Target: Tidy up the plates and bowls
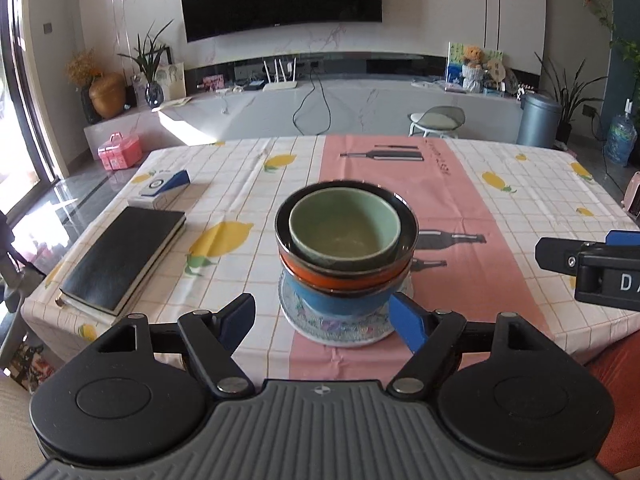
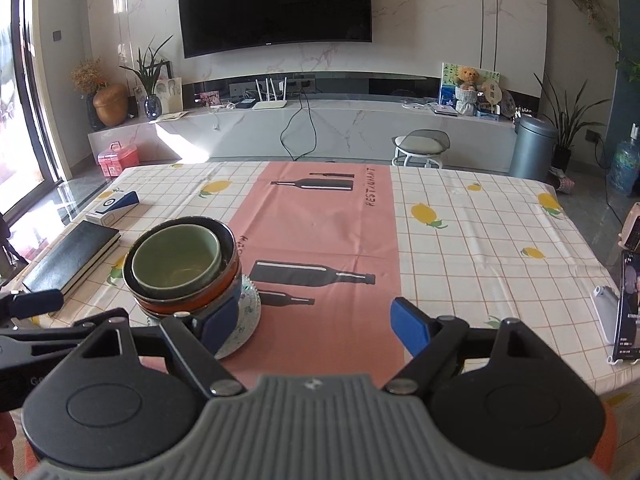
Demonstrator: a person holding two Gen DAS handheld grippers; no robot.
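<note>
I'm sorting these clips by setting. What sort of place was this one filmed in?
Most likely a home living room: a big wall-mounted TV above a low marble media console, houseplants and a teddy bear on it, and a table under a lemon-print tablecloth up front.

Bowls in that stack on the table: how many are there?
3 visible: the green bowl nested on top, an orange bowl with a dark rim under it, and a blue bowl at the bottom, standing on a patterned plate. Another could be hidden between them.
</note>
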